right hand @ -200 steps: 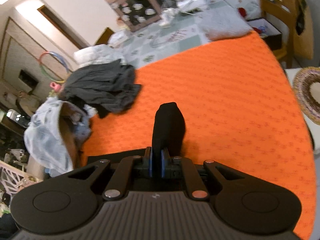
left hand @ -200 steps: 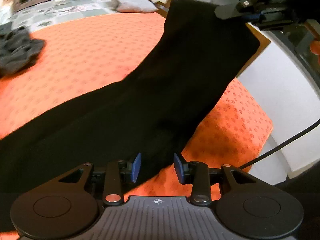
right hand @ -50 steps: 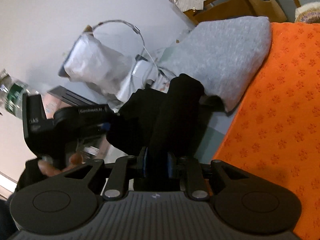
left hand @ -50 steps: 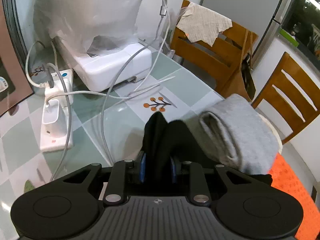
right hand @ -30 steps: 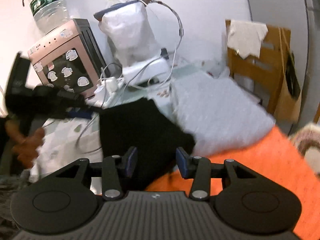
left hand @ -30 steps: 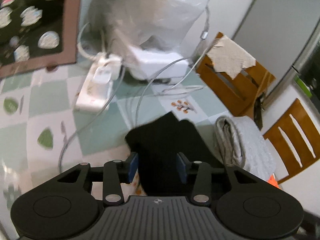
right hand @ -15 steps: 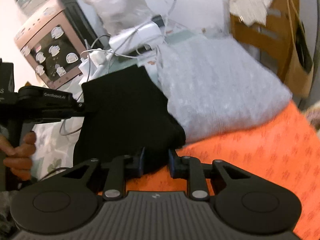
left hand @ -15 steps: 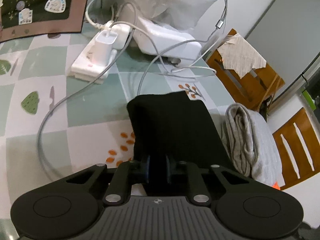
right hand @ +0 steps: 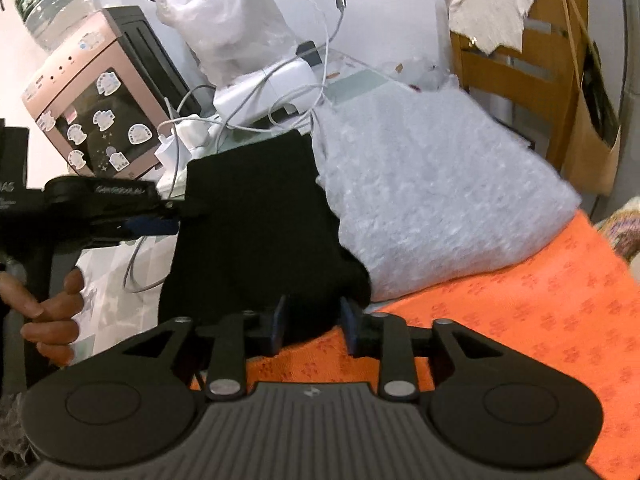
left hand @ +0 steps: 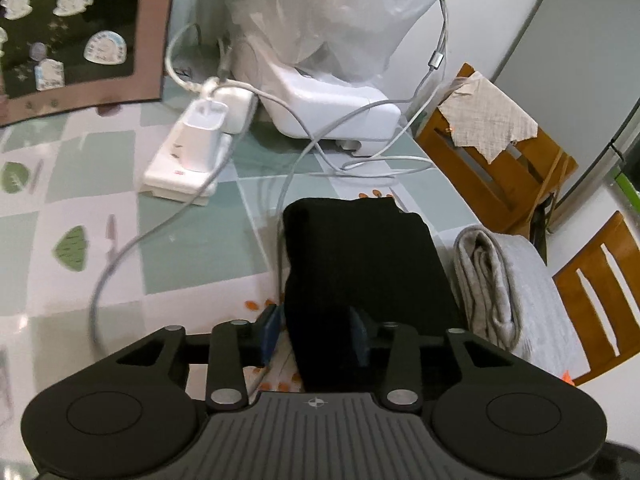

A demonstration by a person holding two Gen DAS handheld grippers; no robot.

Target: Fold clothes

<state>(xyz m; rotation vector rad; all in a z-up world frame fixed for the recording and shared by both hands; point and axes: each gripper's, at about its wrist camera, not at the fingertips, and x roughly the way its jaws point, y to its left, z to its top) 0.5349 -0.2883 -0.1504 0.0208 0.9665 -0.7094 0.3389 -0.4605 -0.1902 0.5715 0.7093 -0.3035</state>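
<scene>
A folded black garment (left hand: 360, 256) lies on the tiled tabletop beside a folded grey garment (left hand: 508, 280). It also shows in the right wrist view (right hand: 260, 224), next to the grey garment (right hand: 432, 200). My left gripper (left hand: 314, 334) is open, its pads on either side of the black garment's near edge. My right gripper (right hand: 314, 326) is open at the garment's near edge, by the orange cloth (right hand: 520, 320). The left gripper (right hand: 160, 220) shows at the garment's left side in the right wrist view.
A white power strip (left hand: 188, 160) with chargers and loose grey cables (left hand: 120, 256) lies just left of the black garment. A white appliance under a plastic bag (left hand: 332, 40) stands behind. Wooden chairs (left hand: 500, 168) stand at the right. A pink box with stickers (right hand: 96, 112) is at the left.
Both grippers were shut on the black garment half a second ago; both jaws have now opened and the garment rests on the table beside the grey one.
</scene>
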